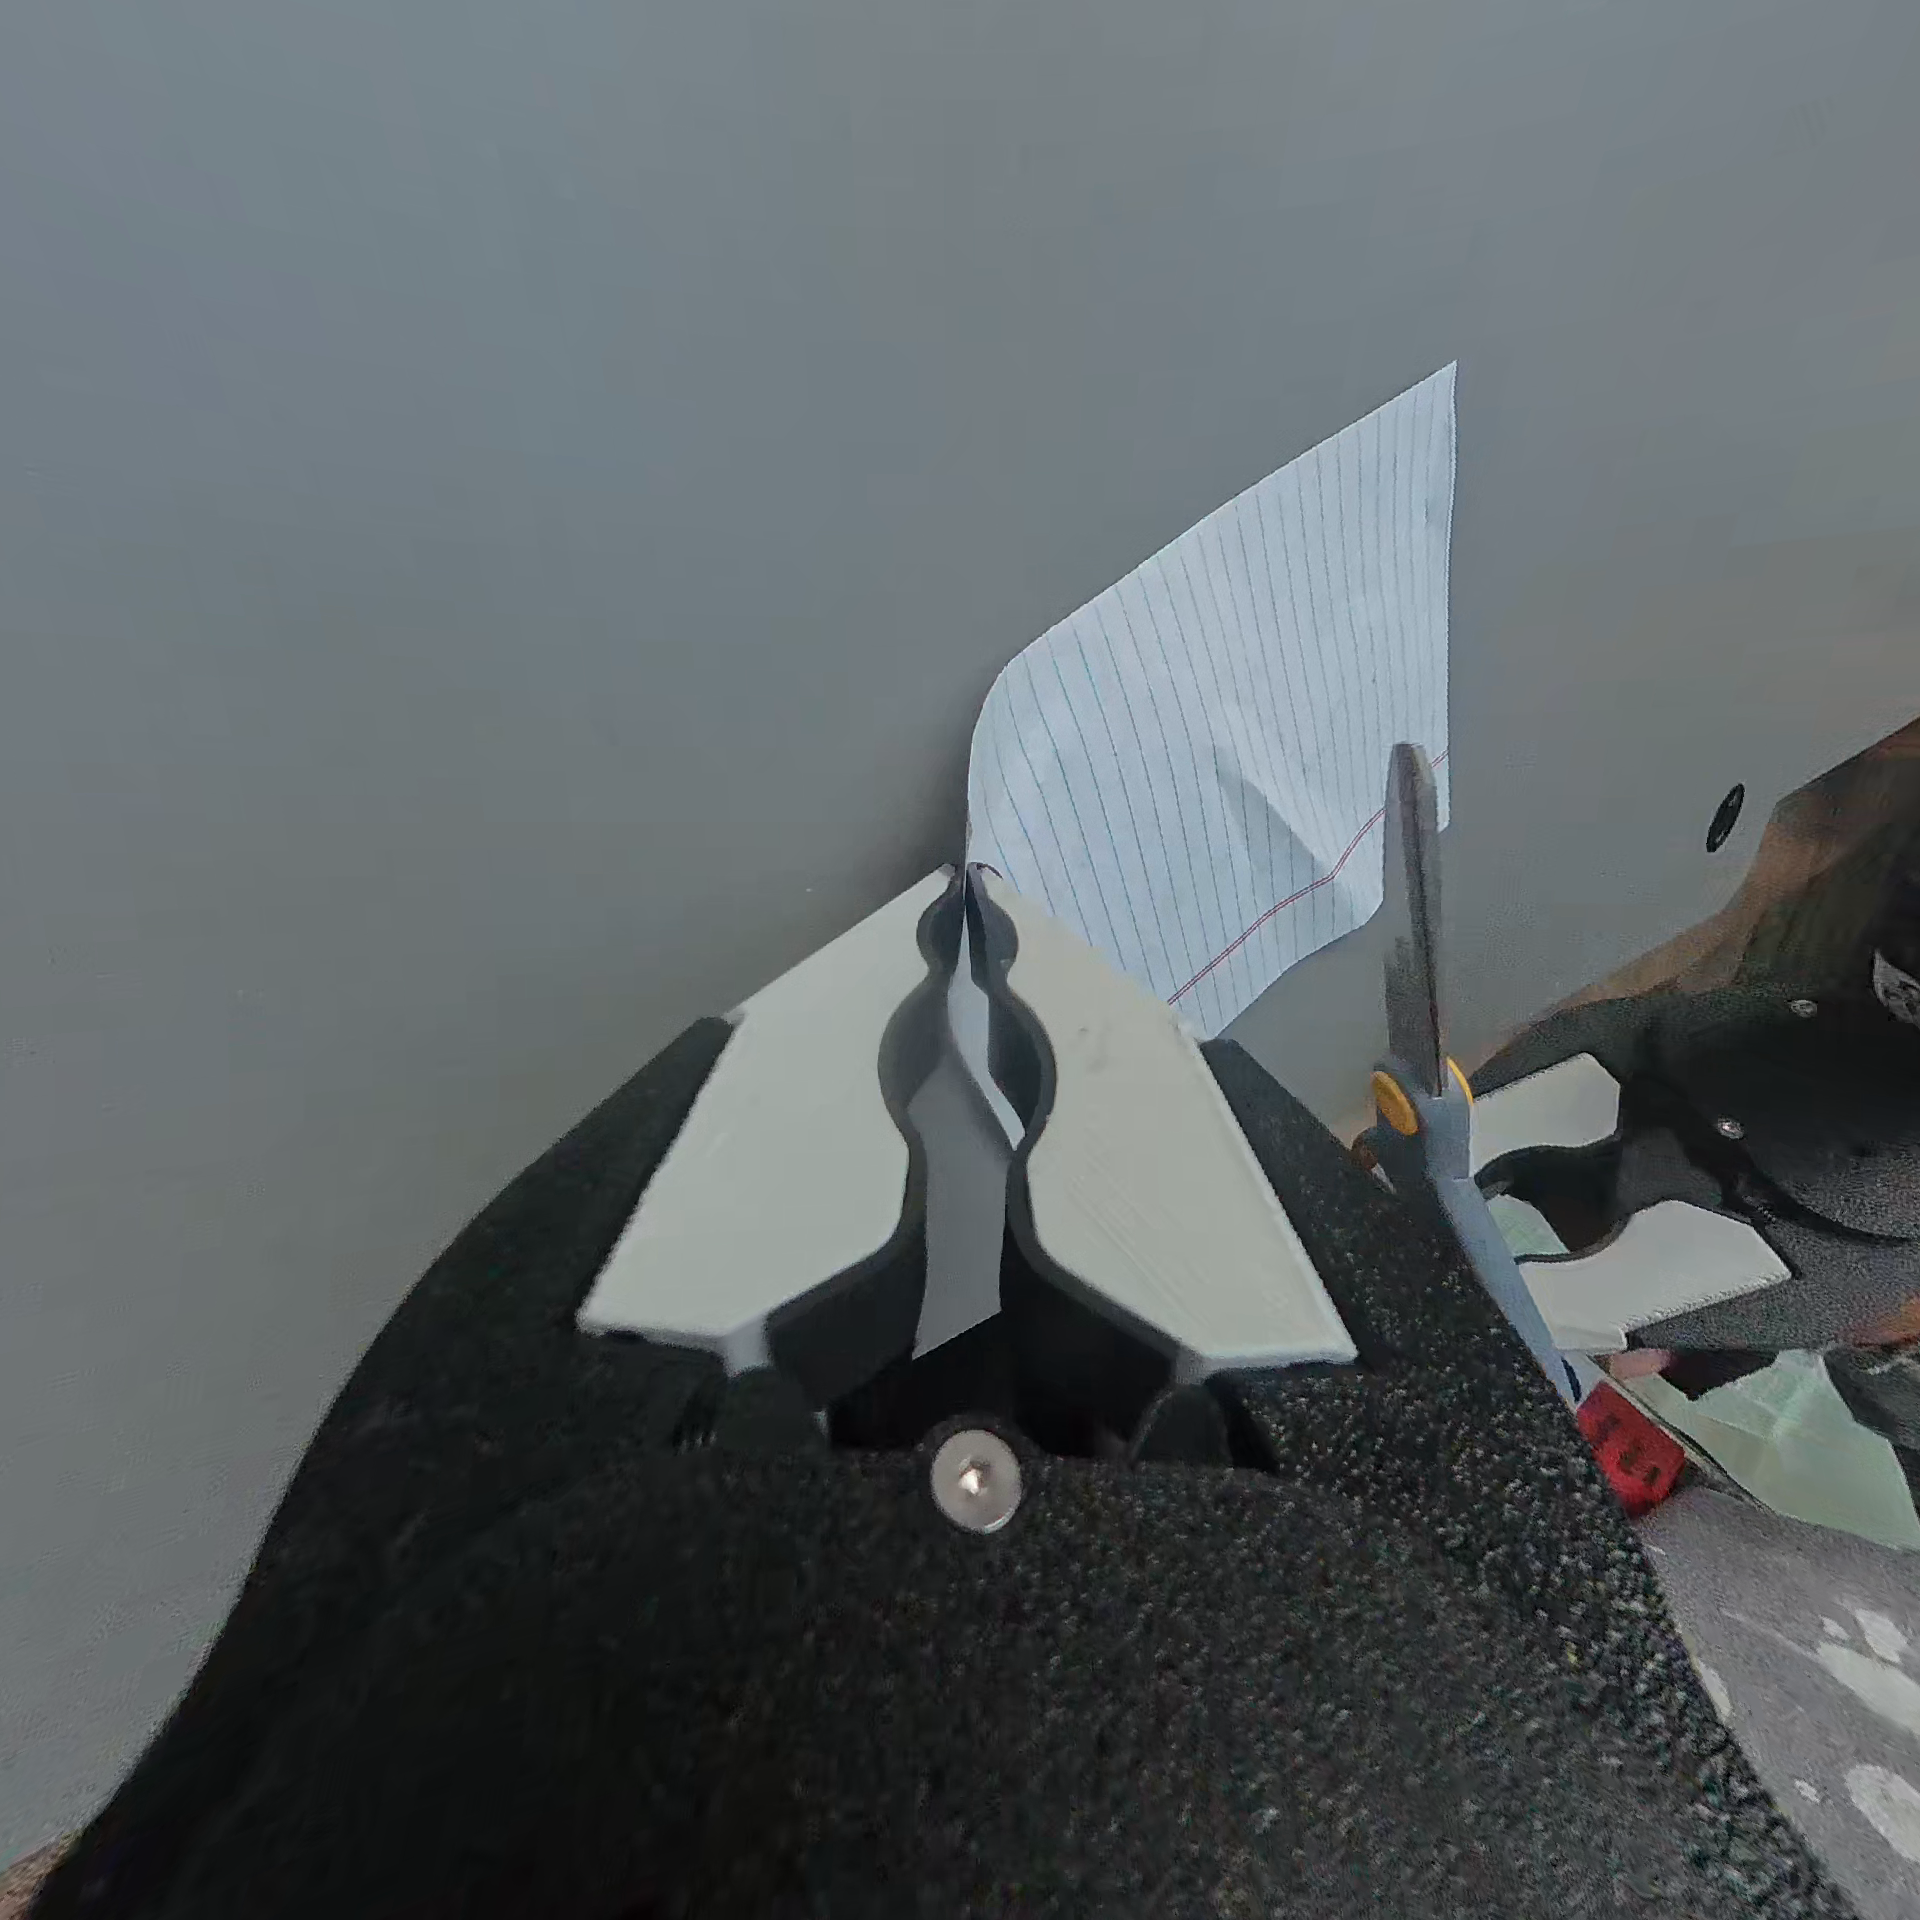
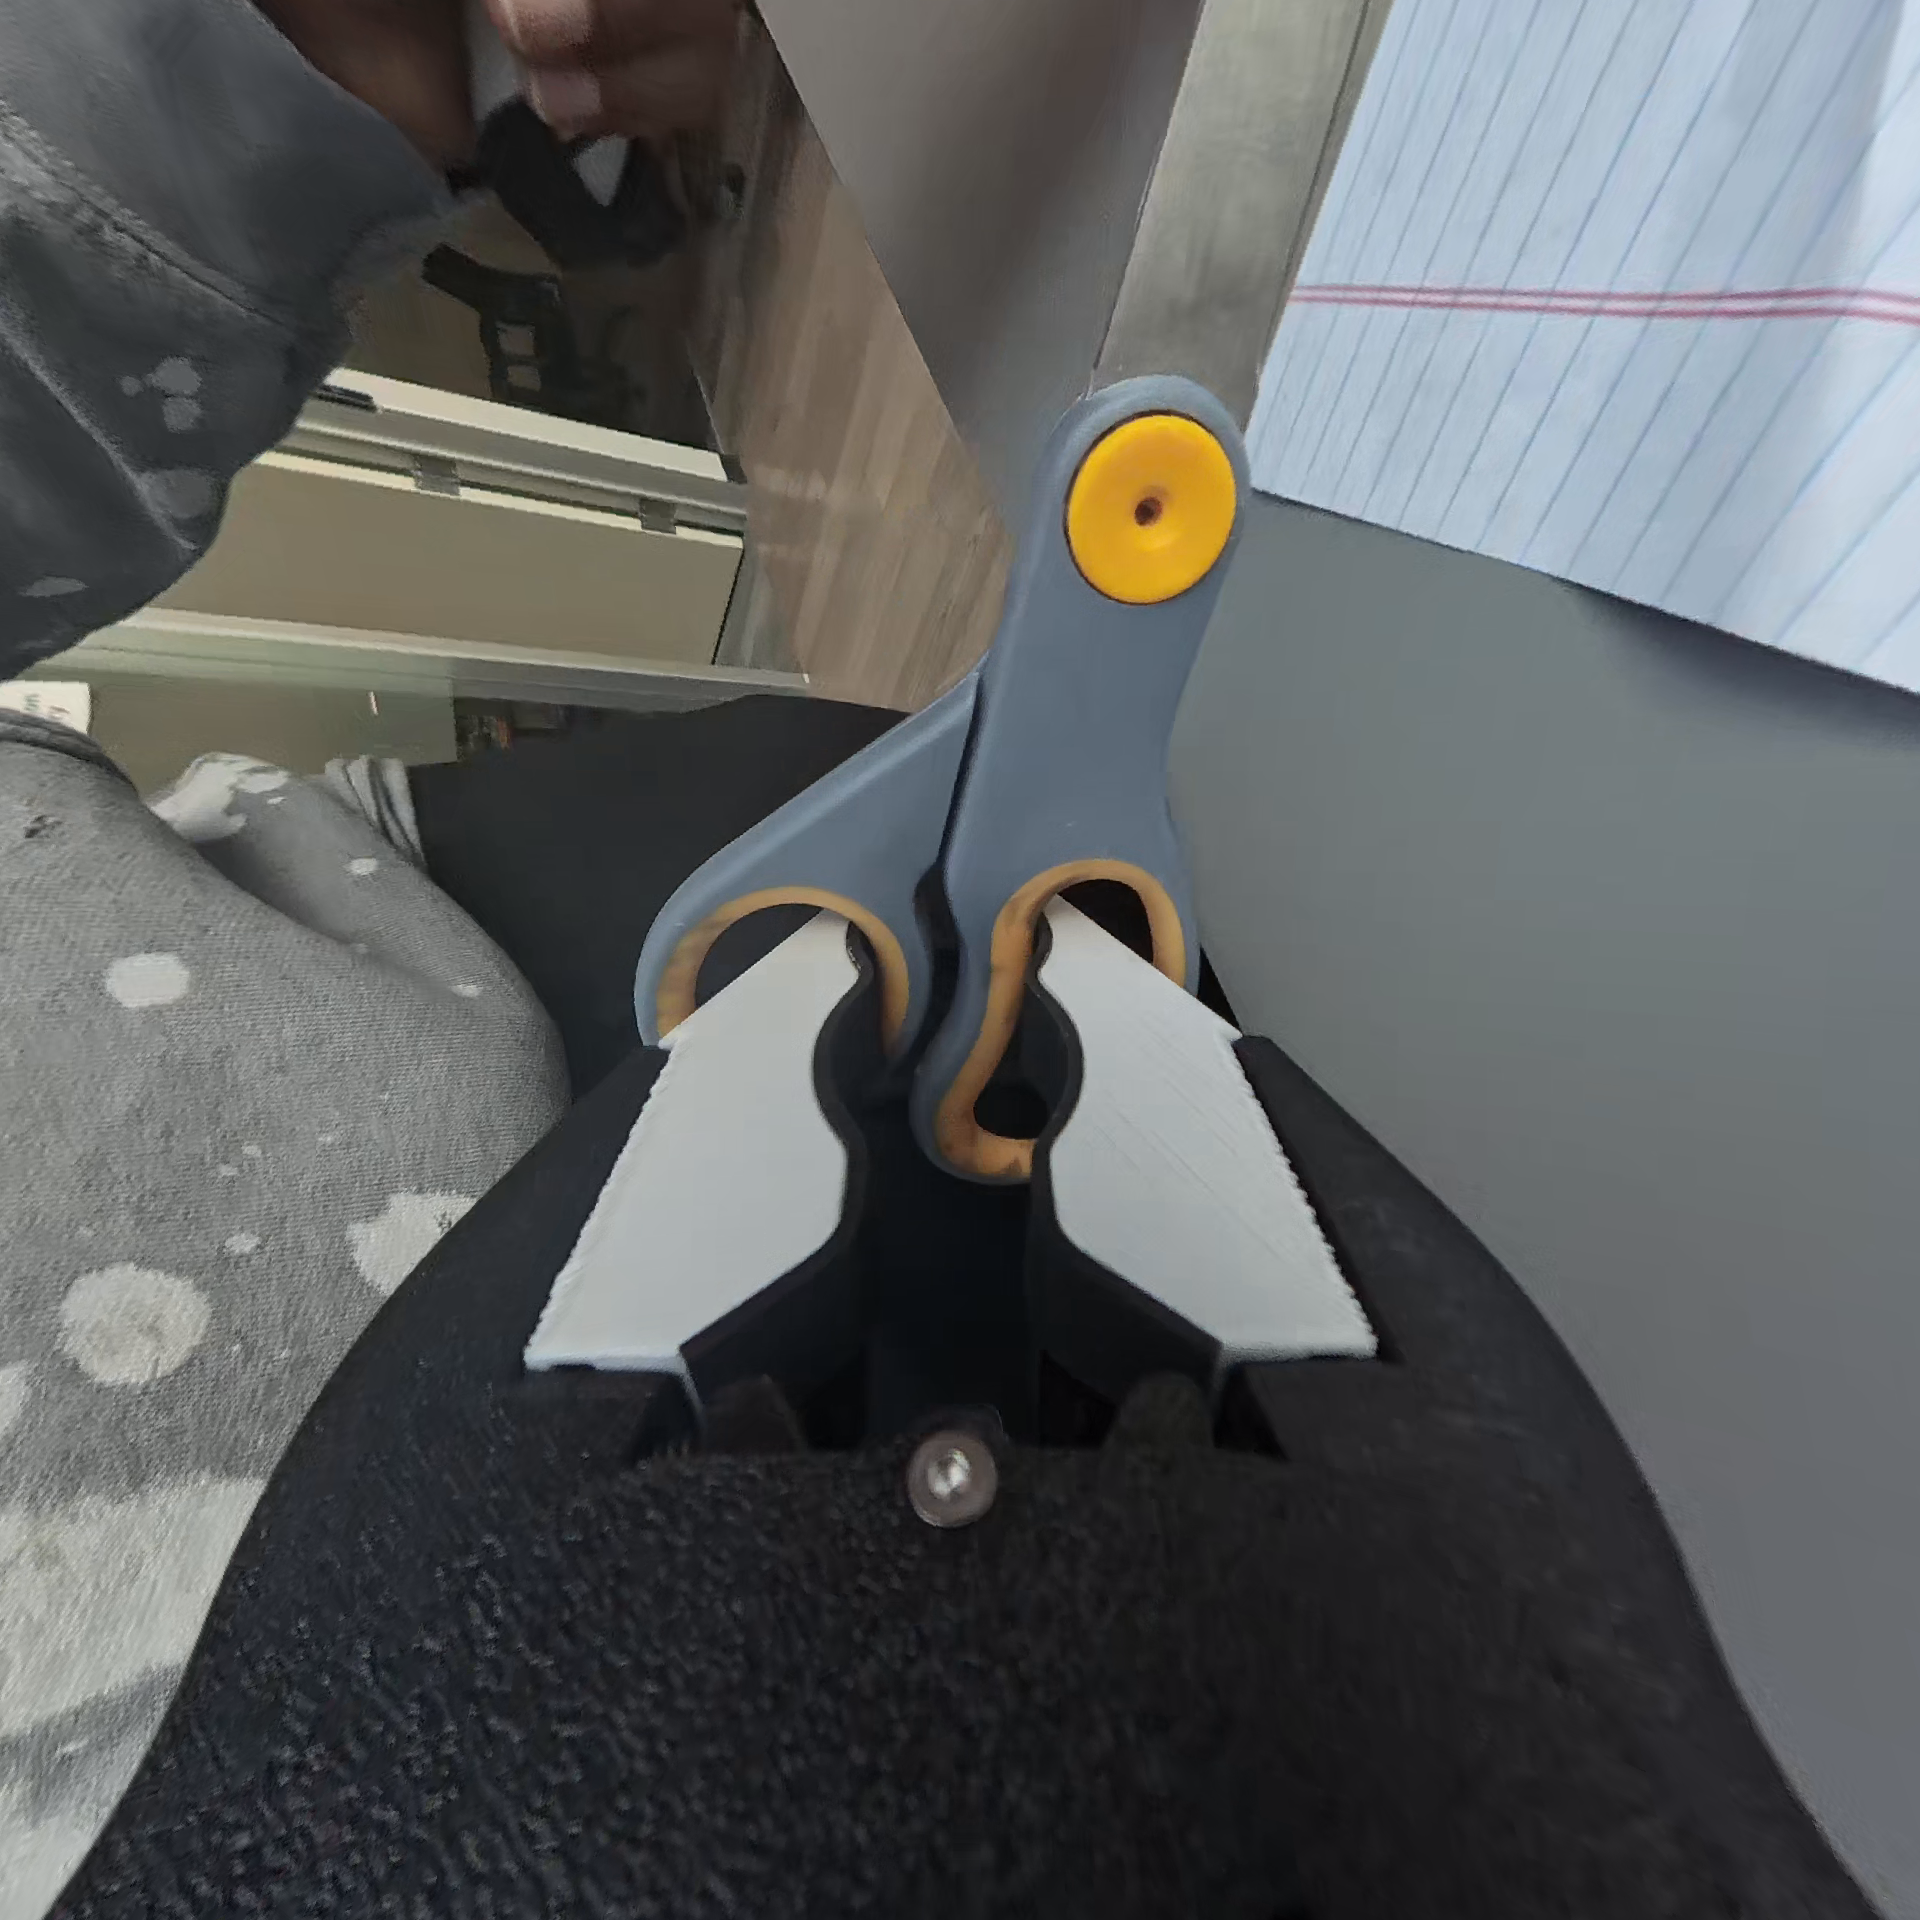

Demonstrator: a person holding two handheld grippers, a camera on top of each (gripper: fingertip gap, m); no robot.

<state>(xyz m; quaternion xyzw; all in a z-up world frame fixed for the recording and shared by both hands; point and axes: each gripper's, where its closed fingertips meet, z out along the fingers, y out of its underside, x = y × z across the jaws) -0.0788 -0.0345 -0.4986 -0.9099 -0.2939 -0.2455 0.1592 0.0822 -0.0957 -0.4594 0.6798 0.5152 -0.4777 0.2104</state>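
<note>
Left wrist view shows the left gripper (image 1: 966,883) pinching a limp, easily torn lined paper sheet (image 1: 1236,748) by its corner above the grey desk (image 1: 520,520), while the right gripper (image 2: 961,997), fingers threaded through rigid scissors (image 2: 1049,790) handles, holds them beside it.

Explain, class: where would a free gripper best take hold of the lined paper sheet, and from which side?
Grip the lined paper sheet at its free top corner, coming from above. The left gripper already pinches the lower left corner, and the scissors in the right gripper stand along its right edge, so only the top stands clear.
</note>
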